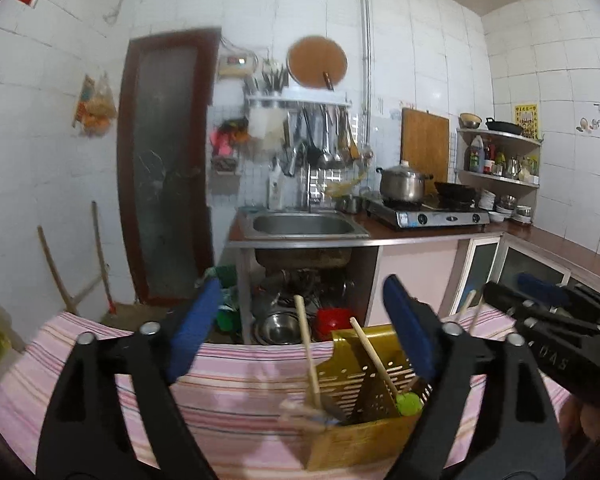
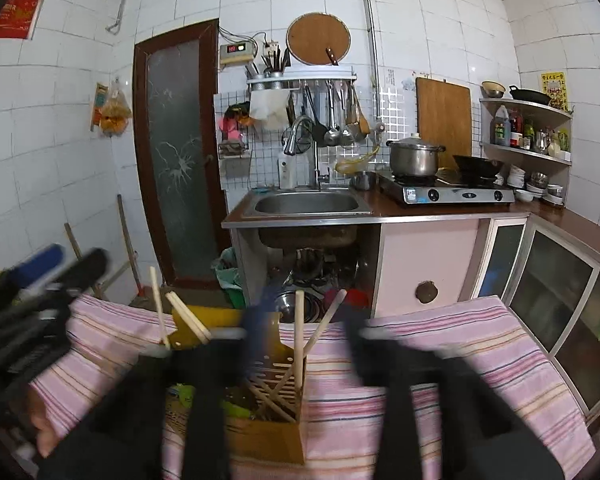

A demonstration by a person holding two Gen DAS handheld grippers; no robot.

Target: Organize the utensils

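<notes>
Black left tool [image 1: 300,328] gapes over perforated golden holder [image 1: 364,384].

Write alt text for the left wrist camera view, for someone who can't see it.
The open left gripper hovers over a yellow perforated utensil holder with wooden chopsticks in it, on a pink striped cloth. The right gripper enters from the right; behind are a sink and stove.

A pink striped cloth [image 1: 240,396] covers the surface that carries the things, its stripes running across in both views. A yellow perforated utensil holder [image 1: 364,436] stands directly on the cloth, close to the near edge. Wooden chopsticks [image 1: 306,350] lean upright inside the holder.
</notes>
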